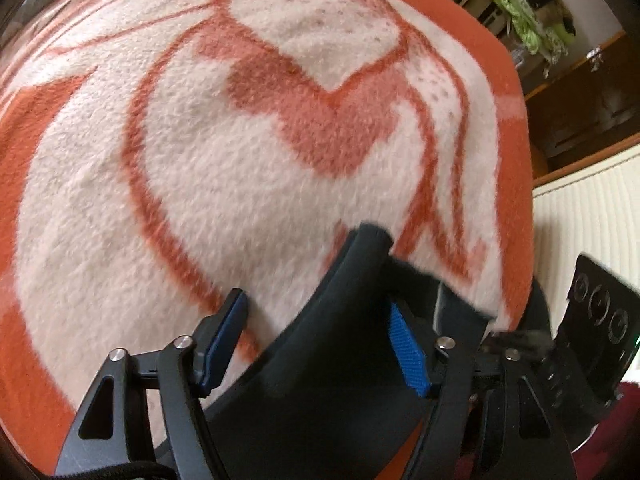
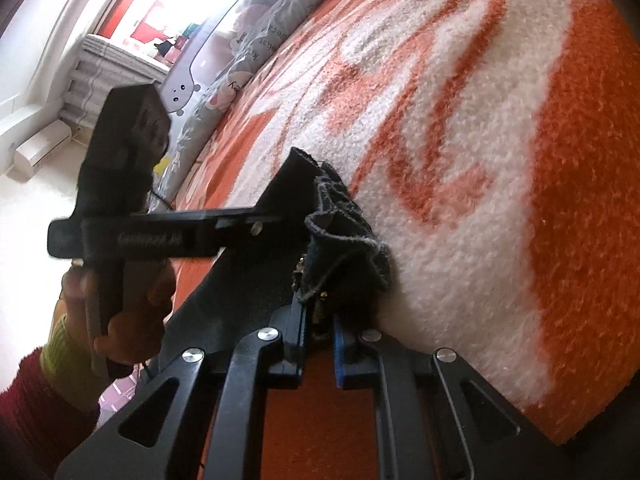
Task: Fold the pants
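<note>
Dark pants [image 1: 340, 360] hang off the near edge of your orange-and-white blanket [image 1: 200, 180], long axis running from the tongs away toward the far side. Your left tongs [image 1: 316, 344] gape wide around a fold; your right tongs [image 2: 320, 344] pinch the bunched waistband.

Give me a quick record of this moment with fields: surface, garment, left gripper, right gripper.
surface: orange and white fleece blanket
garment: dark pants, held up over the blanket
left gripper: jaws wide apart, fabric lying between them
right gripper: jaws closed on a bunched pants edge
</note>
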Demonstrator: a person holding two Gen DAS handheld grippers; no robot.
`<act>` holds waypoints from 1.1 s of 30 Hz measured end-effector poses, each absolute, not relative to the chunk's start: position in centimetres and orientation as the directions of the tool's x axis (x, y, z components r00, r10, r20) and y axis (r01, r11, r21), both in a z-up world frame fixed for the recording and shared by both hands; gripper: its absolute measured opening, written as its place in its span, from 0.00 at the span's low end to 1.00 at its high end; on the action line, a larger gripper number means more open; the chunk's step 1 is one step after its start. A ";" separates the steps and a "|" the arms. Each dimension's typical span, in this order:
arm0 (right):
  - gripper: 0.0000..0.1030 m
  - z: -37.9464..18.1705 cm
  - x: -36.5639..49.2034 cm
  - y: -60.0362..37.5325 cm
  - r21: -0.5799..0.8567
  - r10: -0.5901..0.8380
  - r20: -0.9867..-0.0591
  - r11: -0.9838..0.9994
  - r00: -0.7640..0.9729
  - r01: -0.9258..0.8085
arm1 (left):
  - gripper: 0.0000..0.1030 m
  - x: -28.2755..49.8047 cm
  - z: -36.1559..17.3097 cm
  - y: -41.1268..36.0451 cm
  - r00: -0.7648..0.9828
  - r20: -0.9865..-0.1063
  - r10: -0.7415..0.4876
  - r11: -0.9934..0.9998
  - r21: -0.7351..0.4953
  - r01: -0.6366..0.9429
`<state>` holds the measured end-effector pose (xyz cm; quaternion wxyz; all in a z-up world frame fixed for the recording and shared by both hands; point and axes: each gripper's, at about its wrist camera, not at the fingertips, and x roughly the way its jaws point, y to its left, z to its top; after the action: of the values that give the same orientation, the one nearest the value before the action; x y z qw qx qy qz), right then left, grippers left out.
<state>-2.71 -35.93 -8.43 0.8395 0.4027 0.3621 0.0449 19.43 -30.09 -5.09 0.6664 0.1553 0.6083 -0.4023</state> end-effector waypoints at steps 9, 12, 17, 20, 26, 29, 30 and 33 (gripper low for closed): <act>0.11 -7.0 -2.6 -34.8 0.656 0.345 -0.571 0.737 0.745 0.162 | 0.10 18.4 -3.4 -29.7 -0.058 -0.892 -0.448 0.580 -0.339 0.740; 0.11 -5.6 -2.6 -34.5 0.667 0.365 -0.535 0.736 0.762 0.115 | 0.09 17.9 -1.2 -28.2 -0.019 -0.867 -0.498 0.578 -0.348 0.738; 0.11 -2.4 -2.7 -33.2 0.687 0.443 -0.435 0.726 0.784 -0.029 | 0.09 17.1 3.4 -23.8 0.042 -0.811 -0.583 0.585 -0.383 0.715; 0.11 -0.3 -2.2 -31.3 0.689 0.513 -0.380 0.712 0.770 -0.134 | 0.09 16.5 5.9 -20.7 0.092 -0.781 -0.618 0.596 -0.389 0.702; 0.11 1.9 -0.6 -26.0 0.668 0.632 -0.351 0.686 0.691 -0.289 | 0.09 14.6 8.2 -13.4 0.187 -0.740 -0.647 0.654 -0.412 0.634; 0.11 2.2 0.1 -23.2 0.656 0.676 -0.357 0.673 0.644 -0.342 | 0.09 14.0 8.0 -9.8 0.229 -0.726 -0.648 0.688 -0.429 0.586; 0.11 2.0 0.6 -22.2 0.657 0.691 -0.362 0.665 0.626 -0.355 | 0.09 13.7 7.8 -8.5 0.242 -0.723 -0.647 0.700 -0.437 0.565; 0.11 1.0 1.8 -19.8 0.659 0.719 -0.391 0.655 0.575 -0.370 | 0.09 13.1 6.5 -5.5 0.273 -0.723 -0.635 0.734 -0.453 0.507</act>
<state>1.83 -19.80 1.01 0.8474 0.2639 0.3304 0.3211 13.06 -5.46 6.53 0.7951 -0.0662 0.4843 -0.3589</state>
